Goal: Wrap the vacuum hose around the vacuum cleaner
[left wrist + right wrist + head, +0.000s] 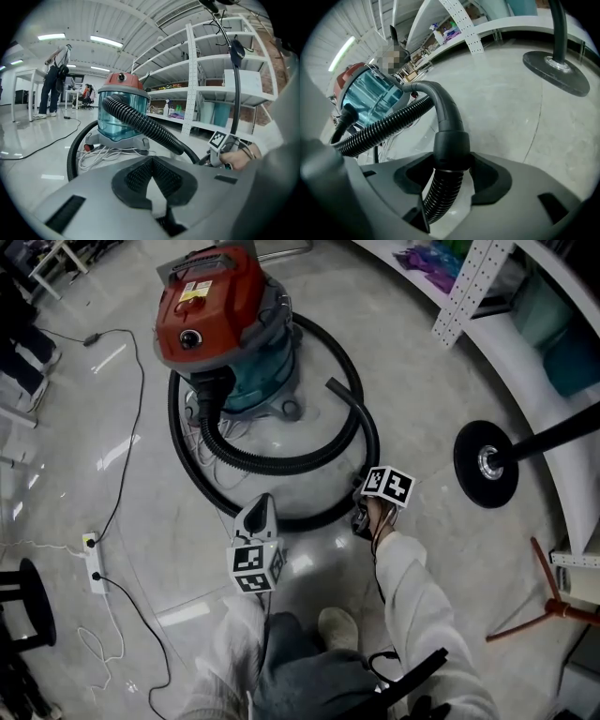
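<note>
Most of the head view is taken up by a pale, glossy floor point(431, 427), with white shelving point(487, 277) seen along its far right side. One vacuum cleaner point(220, 320), red on top with a clear blue-green drum, is stood upright on the floor ahead of the person. A black ribbed hose point(281, 460) is led out from its front and laid in loops on the floor around its base, and a smooth curved end tube is seen at the right of the loops. A round black stand base point(486, 463) with a pole is set well apart to the right.

The right gripper point(361, 512) is held at the near right of the loops; in the right gripper view its jaws are clamped on the hose's smooth black collar, where the ribbed part begins. The left gripper point(258, 514) is held just over the near loop, and its jaws are pressed together with nothing between them. A white power strip point(94, 563) is laid at the far left.
</note>
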`<state>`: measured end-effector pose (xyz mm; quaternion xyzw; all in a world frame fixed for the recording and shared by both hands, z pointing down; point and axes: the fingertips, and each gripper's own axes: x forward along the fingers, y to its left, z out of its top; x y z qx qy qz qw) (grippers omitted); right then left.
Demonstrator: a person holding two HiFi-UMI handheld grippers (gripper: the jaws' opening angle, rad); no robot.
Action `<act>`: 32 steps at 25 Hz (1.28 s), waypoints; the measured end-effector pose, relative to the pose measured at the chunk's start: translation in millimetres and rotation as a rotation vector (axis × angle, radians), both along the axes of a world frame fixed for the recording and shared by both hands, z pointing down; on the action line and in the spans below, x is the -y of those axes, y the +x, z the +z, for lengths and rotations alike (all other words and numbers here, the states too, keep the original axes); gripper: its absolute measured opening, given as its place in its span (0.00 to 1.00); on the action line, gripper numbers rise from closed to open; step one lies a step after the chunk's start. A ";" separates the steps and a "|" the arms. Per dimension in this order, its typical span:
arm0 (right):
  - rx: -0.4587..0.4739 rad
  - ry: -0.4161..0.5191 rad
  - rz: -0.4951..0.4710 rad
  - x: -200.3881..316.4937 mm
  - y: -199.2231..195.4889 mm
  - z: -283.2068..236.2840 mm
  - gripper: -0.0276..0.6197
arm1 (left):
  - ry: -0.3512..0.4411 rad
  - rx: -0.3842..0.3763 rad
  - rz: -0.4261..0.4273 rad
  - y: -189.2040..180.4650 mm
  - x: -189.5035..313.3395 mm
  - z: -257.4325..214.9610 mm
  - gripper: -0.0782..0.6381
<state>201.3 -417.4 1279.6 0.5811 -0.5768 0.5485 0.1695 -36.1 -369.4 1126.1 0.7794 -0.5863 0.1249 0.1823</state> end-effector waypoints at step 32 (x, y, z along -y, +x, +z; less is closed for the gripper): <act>-0.176 0.103 0.109 -29.4 23.6 -11.0 0.43 | 0.044 -0.069 -0.082 -38.3 -31.5 -8.9 0.11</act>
